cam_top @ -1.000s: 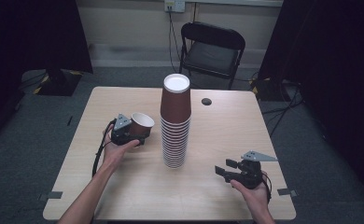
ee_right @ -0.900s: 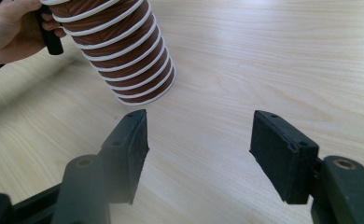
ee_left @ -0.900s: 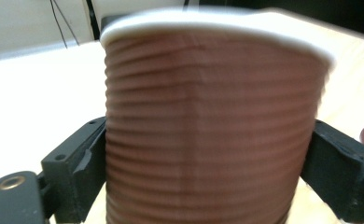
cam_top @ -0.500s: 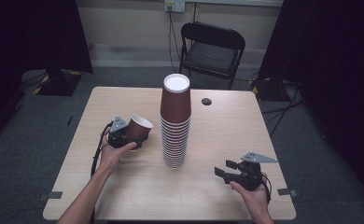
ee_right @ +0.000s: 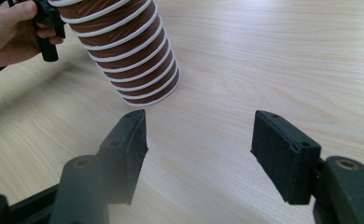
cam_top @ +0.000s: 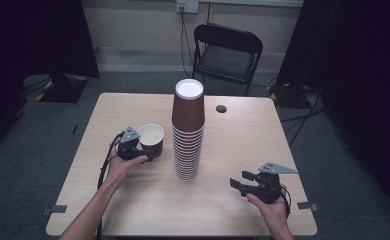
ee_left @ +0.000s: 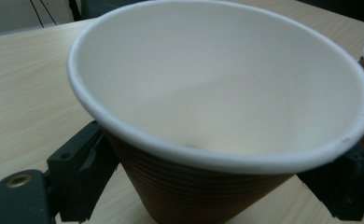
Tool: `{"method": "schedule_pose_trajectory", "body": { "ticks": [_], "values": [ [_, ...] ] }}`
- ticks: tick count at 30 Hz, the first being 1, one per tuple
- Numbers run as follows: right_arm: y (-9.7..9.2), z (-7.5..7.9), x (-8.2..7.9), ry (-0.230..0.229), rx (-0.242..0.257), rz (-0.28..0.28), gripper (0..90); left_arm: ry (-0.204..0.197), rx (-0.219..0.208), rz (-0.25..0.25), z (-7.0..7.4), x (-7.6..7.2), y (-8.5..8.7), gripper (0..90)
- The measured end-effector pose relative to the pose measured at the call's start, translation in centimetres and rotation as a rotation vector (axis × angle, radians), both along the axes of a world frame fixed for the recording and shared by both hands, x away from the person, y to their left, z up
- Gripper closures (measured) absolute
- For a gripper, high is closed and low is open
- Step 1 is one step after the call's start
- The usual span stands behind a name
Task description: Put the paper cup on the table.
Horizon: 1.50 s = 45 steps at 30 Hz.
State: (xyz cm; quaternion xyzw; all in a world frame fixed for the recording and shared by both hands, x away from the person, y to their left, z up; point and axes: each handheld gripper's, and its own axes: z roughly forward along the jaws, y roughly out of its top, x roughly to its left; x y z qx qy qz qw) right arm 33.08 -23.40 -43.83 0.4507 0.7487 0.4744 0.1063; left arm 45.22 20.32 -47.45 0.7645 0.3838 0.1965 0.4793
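Reference landmark: the tall stack of brown paper cups [cam_top: 188, 131], standing upright near the middle of the wooden surface [cam_top: 243, 145]. The left gripper [cam_top: 142, 150] sits just to the left of the stack, its fingers [ee_left: 80, 175] clenched on the ribbed wall of a single brown cup [cam_top: 151, 138] (white inside, mouth up and tilted slightly); this cup is beside the stack and apart from it. The right gripper [cam_top: 243, 184] rests to the right of the stack and nearer the person, its fingers [ee_right: 129, 144] released, spread wide over bare wood and pointing toward the stack's base. A small dark disc [cam_top: 221, 108] lies beyond the stack, to its right. A black folding chair [cam_top: 226, 55] stands behind the surface.
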Motion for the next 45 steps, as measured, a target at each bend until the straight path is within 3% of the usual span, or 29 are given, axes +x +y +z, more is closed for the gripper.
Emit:
{"method": "schedule_pose_trajectory", "body": {
  "ticks": [9,14,17,20,23,27,34,36,40,45],
  "values": [
    [0.0,0.2,-0.3,-0.006,0.001,-0.002,36.0,0.043,0.029,0.003,-0.2,-0.2,0.6,14.7],
    [-0.1,0.1,-0.2,-0.002,0.001,-0.003,36.0,0.077,0.079,0.003,-0.5,-0.4,1.2,15.5],
    [-0.1,0.1,-0.2,-0.005,0.002,-0.003,35.9,0.085,0.078,0.006,-0.6,-0.8,1.6,15.5],
    [-0.1,0.1,-0.3,-0.002,-0.001,-0.002,35.9,0.133,0.075,0.038,-0.7,-1.1,2.1,15.6],
    [0.0,0.1,-0.3,-0.007,-0.001,0.0,35.9,0.107,0.071,0.041,-0.4,-1.7,2.9,15.5],
    [0.0,0.1,-0.3,-0.006,-0.003,-0.005,35.9,0.134,0.054,0.057,-0.1,-2.3,3.6,15.5],
    [-0.5,0.0,-0.2,-0.001,-0.007,-0.023,35.6,0.098,0.054,0.084,1.2,-4.2,4.5,15.8],
    [-0.8,-0.1,-0.1,0.0,-0.007,-0.03,35.4,0.095,0.039,0.079,1.4,-4.7,4.7,15.8],
    [-1.0,-0.2,0.0,0.006,-0.011,-0.038,33.2,0.105,0.053,0.069,1.6,-5.8,4.8,15.9],
    [-1.0,-0.3,0.0,0.009,-0.017,-0.041,33.0,0.091,0.042,0.108,2.6,-6.9,4.8,15.9]
  ]
}}
